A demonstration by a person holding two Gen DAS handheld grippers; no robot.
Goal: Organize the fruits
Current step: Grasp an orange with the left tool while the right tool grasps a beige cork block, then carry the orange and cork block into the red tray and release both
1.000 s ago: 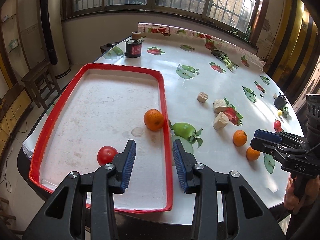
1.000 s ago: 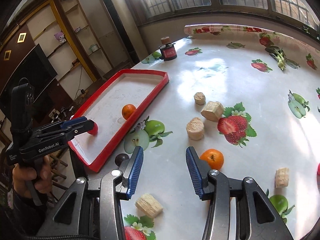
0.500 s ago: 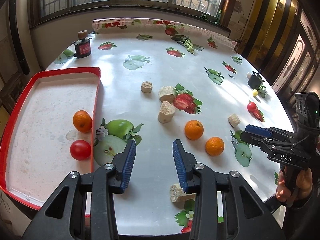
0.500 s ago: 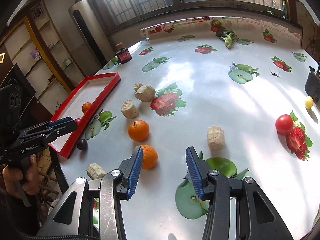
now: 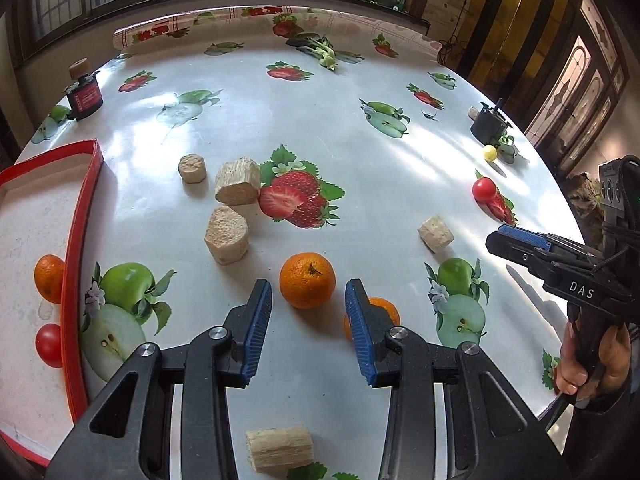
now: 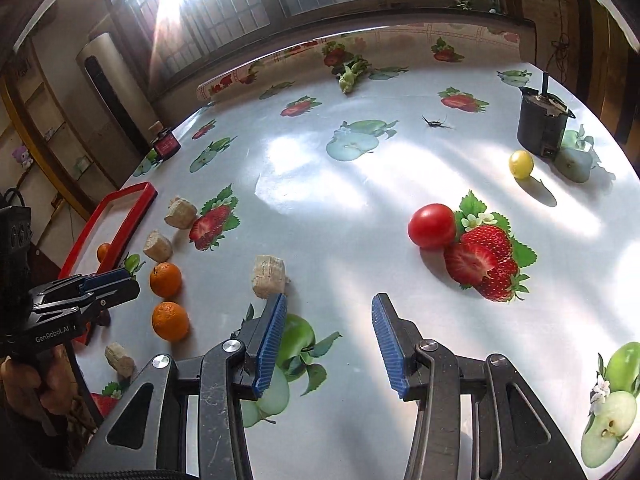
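Fruits lie scattered over the bench, and only two have reached the red tray at the left edge of the left wrist view: an orange and a red tomato just inside its rim. That placement suggests the tray is the collecting spot.

Loose on the oilcloth, one mandarin sits at lower centre, directly ahead of the left tongs, whose blue pads stand apart with nothing between them, wide enough to take it. A second mandarin lies partly hidden behind the right-hand pad.

In the right wrist view, the right tongs likewise stand apart and empty, pointing toward a red tomato at centre right, probably its target. A small yellow fruit rests further up, near a black pot.

Pale sugarcane-like chunks are strewn among the fruit; whether they belong in the tray I cannot tell.
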